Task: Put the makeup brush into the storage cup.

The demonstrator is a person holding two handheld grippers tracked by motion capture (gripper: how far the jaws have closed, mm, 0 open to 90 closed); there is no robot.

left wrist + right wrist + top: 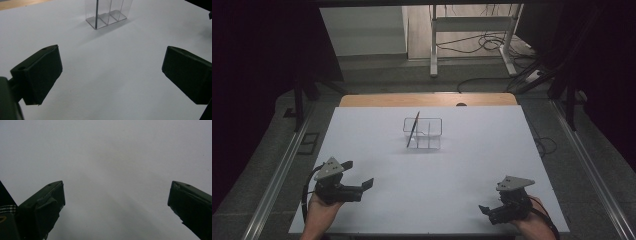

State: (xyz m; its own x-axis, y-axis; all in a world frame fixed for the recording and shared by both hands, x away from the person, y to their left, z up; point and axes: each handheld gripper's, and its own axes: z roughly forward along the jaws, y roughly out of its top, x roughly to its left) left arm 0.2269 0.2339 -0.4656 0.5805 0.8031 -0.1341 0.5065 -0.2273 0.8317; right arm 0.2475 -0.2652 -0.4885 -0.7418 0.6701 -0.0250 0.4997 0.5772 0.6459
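Grippers rest at the near edge of the white table [377,150]: the left gripper [360,176] at the near left and the right gripper [484,209] at the near right, both with jaws wide apart and holding nothing. Far from both, at the table's middle, stands a clear divided holder [426,134]. A thin dark pen [413,129] leans in its left compartment.

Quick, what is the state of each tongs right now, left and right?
Left tongs: open, holding nothing, above the white table.
Right tongs: open, holding nothing.
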